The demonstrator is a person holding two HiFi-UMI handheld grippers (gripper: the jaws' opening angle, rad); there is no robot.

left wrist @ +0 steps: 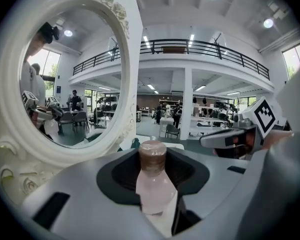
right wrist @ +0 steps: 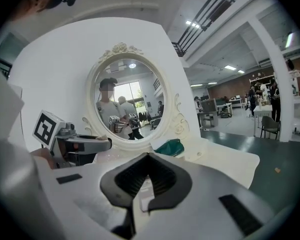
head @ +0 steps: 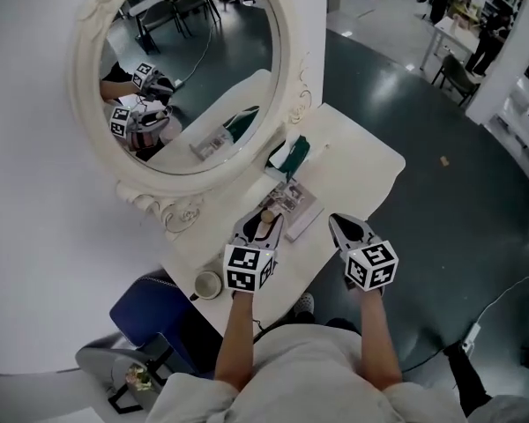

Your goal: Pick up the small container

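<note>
The left gripper (left wrist: 153,160) has its fingers (left wrist: 121,173) clenched on the small container (left wrist: 152,184), a pale pink bottle with a brown cap. The bottle stands upright between the dark pads, cap poking above them. The right gripper (right wrist: 147,180) has its fingers (right wrist: 124,183) closed together, holding nothing.

The head view places the left gripper (head: 263,222) and the container (head: 265,226) over the near part of the white worktop (head: 361,157), just beside a printed booklet (head: 296,204). Whether the bottle's base touches the worktop cannot be told. The right gripper (head: 342,227) hovers near the worktop's right edge, apart from the left one.

Only the left gripper view shows the bottle's cap and body clearly. Only the head view shows a cup (head: 208,285) at the worktop's near left corner and a green object (head: 291,155) farther back, below an oval mirror (head: 189,77) in an ornate white frame. The right gripper view shows the mirror (right wrist: 127,101) reflecting a person.
</note>
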